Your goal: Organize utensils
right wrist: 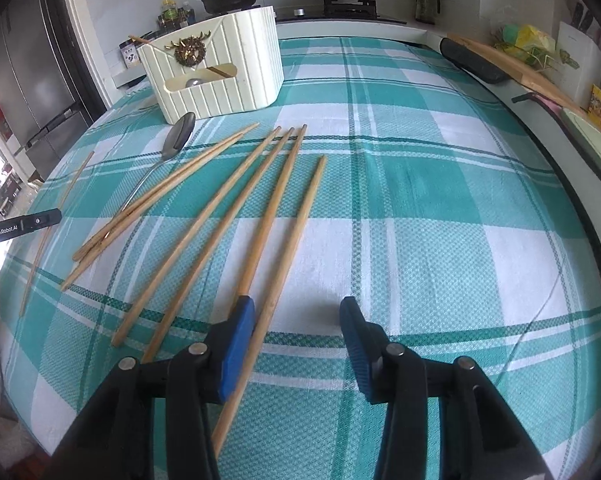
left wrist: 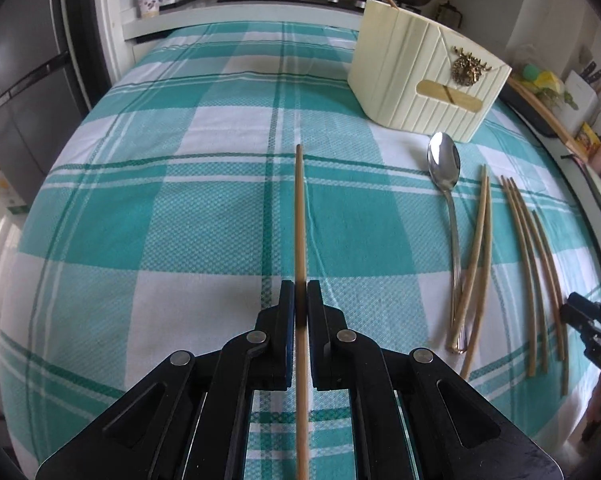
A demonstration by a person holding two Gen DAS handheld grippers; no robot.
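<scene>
Here the worktop point(right wrist: 440, 208) under its teal-and-white checked cloth runs past my frame at the near edge, and my own gripper bodies hide the cloth closest to me. The cream ribbed holder point(left wrist: 424, 80) stands toward the far edge; through its front slot I can make out a stick and something rounded and metallic, though not clearly. One chopstick pokes out of its top. Six loose chopsticks point(right wrist: 220, 216) lie on the cloth in front of it, fanned and nearly parallel, with the spoon point(left wrist: 446, 184) just beside the holder, bowl toward it. The cloth toward the right edge lies bare in the right wrist view. My left hand-held gripper point(left wrist: 301, 304) is clamped on a single chopstick point(left wrist: 300, 216), which points straight ahead and is cut off at the bottom. My right hand-held gripper point(right wrist: 298, 308) has its jaws wide apart, the outermost chopstick just beside its left finger.
</scene>
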